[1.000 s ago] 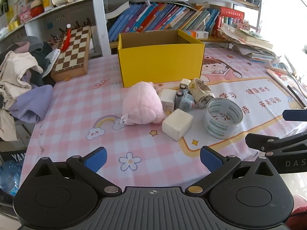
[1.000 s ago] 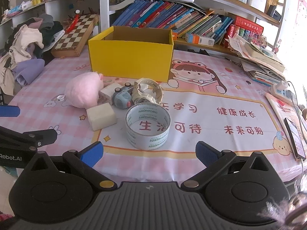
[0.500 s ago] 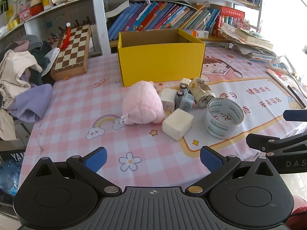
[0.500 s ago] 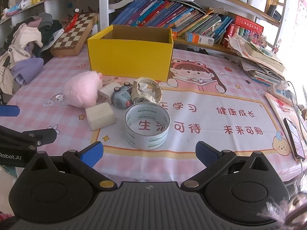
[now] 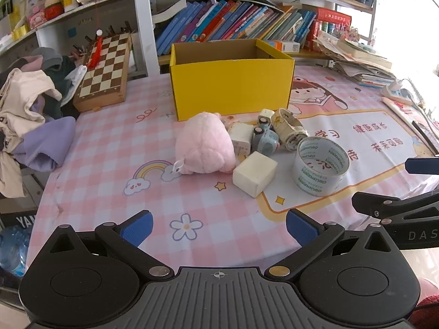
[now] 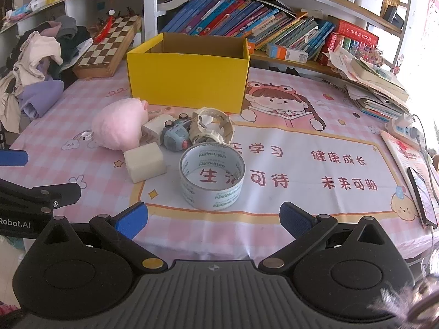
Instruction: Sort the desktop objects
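Observation:
An open yellow box stands at the back of the pink checked table. In front of it lies a cluster: a pink plush toy, a cream block, a white adapter, a small blue-grey toy car, a cream wristwatch and a roll of clear tape. My left gripper is open near the table's front edge, short of the plush. My right gripper is open just short of the tape roll.
A chessboard box and a heap of clothes sit at the left. Books fill the shelf behind the box. Stacked papers, a power strip and a phone lie at the right edge.
Both grippers have drifted slightly forward toward the cluster. Nothing on the table has moved.

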Demonstrator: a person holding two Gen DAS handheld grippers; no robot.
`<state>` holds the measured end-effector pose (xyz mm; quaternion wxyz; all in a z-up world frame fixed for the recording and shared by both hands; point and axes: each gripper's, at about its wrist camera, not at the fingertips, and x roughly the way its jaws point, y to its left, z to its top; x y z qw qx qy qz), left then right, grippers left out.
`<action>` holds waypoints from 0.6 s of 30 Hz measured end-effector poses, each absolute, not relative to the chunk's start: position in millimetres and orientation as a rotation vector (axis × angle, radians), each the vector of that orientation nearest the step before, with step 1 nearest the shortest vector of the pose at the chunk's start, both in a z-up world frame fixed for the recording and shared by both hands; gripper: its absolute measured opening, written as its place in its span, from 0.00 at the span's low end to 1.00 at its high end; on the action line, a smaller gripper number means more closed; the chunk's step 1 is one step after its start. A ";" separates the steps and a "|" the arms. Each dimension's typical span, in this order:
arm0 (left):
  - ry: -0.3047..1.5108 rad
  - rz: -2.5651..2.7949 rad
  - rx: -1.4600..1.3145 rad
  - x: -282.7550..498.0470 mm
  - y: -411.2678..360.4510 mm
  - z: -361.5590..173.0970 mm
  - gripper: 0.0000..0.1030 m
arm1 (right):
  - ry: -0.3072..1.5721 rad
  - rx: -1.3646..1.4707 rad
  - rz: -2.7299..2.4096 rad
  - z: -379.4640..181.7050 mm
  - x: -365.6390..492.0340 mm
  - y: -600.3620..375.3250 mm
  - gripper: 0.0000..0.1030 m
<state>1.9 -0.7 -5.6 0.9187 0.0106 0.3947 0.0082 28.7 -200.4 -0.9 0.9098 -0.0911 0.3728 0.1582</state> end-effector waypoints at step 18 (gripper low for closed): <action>0.816 0.016 0.025 0.5 -1.6 -3.1 1.00 | 0.766 -0.191 0.324 2.1 27.0 -198.2 1.00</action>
